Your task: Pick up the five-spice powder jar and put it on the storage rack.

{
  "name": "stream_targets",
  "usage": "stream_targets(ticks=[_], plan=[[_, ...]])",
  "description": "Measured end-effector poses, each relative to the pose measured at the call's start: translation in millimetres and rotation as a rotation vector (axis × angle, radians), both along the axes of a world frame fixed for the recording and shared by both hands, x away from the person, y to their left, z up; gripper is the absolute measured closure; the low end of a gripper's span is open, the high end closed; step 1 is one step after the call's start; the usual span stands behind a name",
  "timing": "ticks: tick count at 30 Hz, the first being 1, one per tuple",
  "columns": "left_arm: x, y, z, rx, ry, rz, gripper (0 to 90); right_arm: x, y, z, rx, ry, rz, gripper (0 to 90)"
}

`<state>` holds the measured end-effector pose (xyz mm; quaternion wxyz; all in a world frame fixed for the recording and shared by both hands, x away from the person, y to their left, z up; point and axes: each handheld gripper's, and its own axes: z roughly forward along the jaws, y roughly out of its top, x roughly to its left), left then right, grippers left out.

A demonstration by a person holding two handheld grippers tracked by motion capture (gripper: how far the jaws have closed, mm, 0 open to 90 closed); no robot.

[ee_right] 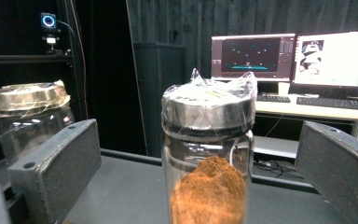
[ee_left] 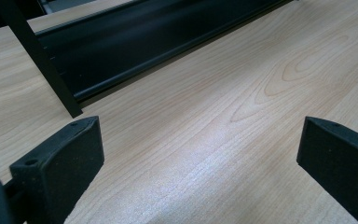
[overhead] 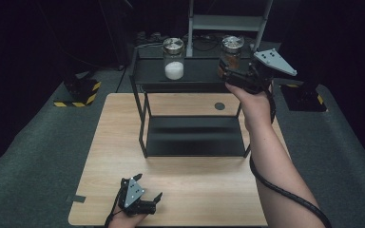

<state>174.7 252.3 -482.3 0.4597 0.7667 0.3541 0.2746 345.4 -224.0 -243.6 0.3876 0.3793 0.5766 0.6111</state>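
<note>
We hold right gripper (overhead: 224, 72) at top shelf of black rack (overhead: 145, 128), jaws spread wide, released. Jar with orange-brown powder (ee_right: 208, 154) stands upright on that shelf between jaws, pads clear of glass on both sides; its metal lid under crinkled plastic wrap. Second jar, white powder (overhead: 173, 59), on same shelf, well apart to left. Left gripper (overhead: 145, 195) rests at near edge of table (overhead: 100, 142), jaws open, nothing between them.
</note>
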Motion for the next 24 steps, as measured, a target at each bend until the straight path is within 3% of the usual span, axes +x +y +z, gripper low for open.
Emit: stream_targets(ticks=[24], plan=[[-0.2, 0.1, -0.4, -0.004, -0.001, 0.005, 0.8, -45.5, -23.8, -10.7, -0.011, -0.030, 0.045, 0.0]])
